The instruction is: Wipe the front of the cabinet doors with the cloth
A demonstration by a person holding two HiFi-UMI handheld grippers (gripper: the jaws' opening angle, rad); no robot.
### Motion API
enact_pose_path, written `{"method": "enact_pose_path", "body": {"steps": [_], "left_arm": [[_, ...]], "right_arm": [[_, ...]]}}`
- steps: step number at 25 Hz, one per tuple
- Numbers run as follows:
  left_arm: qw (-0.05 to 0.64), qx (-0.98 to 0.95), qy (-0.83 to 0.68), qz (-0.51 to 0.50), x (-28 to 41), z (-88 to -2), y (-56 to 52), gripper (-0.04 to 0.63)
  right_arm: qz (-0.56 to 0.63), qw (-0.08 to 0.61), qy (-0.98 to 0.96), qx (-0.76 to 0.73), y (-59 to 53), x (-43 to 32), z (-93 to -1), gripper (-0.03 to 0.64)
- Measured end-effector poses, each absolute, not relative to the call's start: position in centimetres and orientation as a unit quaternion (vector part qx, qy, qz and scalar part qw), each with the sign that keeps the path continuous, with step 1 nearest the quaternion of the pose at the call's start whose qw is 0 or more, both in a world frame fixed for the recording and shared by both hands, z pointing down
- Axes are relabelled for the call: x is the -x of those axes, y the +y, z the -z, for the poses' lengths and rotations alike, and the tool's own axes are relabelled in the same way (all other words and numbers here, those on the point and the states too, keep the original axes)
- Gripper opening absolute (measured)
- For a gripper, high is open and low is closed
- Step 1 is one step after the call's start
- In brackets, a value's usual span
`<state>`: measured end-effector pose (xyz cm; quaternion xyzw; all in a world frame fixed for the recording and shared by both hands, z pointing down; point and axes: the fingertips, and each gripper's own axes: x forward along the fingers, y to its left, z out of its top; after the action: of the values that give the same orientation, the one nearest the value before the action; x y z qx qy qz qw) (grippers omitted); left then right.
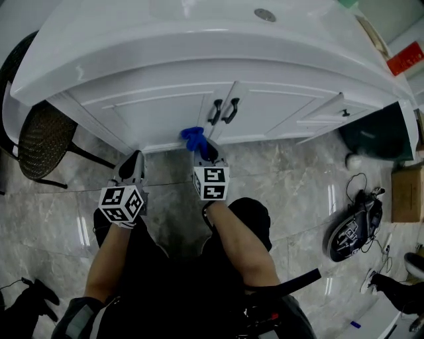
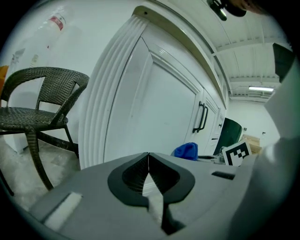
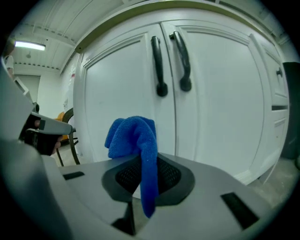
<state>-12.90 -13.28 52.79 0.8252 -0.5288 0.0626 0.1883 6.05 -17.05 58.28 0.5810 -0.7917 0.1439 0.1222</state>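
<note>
The blue cloth [image 3: 133, 136] is pinched in the right gripper [image 1: 204, 151], whose jaws are closed on it. One strip hangs down between them and the rest bunches up above the tips. In the right gripper view the bunch sits in front of the lower part of the left cabinet door [image 3: 117, 93], close to the seam where it meets the right cabinet door [image 3: 220, 93] and below the two black handles [image 3: 158, 65]. In the head view the cloth shows at the bottom edge of the doors, right under the handles. Whether it actually touches the door panel cannot be told.

The left gripper [image 1: 134, 162] hangs lower and to the left, apart from the cabinet. Its jaws are pressed together with nothing between them. It points along the cabinet's left side, with the ribbed white corner post [image 2: 110, 93] ahead of it. A bare forearm [image 1: 242, 245] runs back from each gripper toward the camera.

Above the doors is a white countertop [image 1: 132, 40] with a round drain [image 1: 265, 14]. A dark wicker chair [image 1: 40, 139] stands just to the left of the cabinet on the grey marbled floor [image 1: 298, 179]. To the right are a dark green bin [image 1: 374, 136], a cardboard box [image 1: 405, 192] and a device with cables [image 1: 354, 222] on the floor.
</note>
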Motion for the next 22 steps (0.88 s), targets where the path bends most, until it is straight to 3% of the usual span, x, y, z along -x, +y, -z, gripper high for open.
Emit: {"method": "enact_pose_path", "body": {"steps": [9, 14, 22], "left_arm": [[0.202, -0.830, -0.518, -0.048, 11.8, -53.2, -13.4, 0.003], [0.204, -0.819, -0.534, -0.054, 13.0, -53.8, -13.4, 0.003], [0.197, -0.787, -0.582, -0.064, 18.1, -53.5, -12.1, 0.003]], "right_arm": [[-0.217, 0.114, -0.714, -0.656, -15.0, -13.8, -60.5, 0.052], [-0.222, 0.082, -0.791, -0.564, -14.0, -7.2, -59.3, 0.052], [-0.169, 0.116, -0.901, -0.381, -12.5, 8.5, -59.5, 0.052]]}}
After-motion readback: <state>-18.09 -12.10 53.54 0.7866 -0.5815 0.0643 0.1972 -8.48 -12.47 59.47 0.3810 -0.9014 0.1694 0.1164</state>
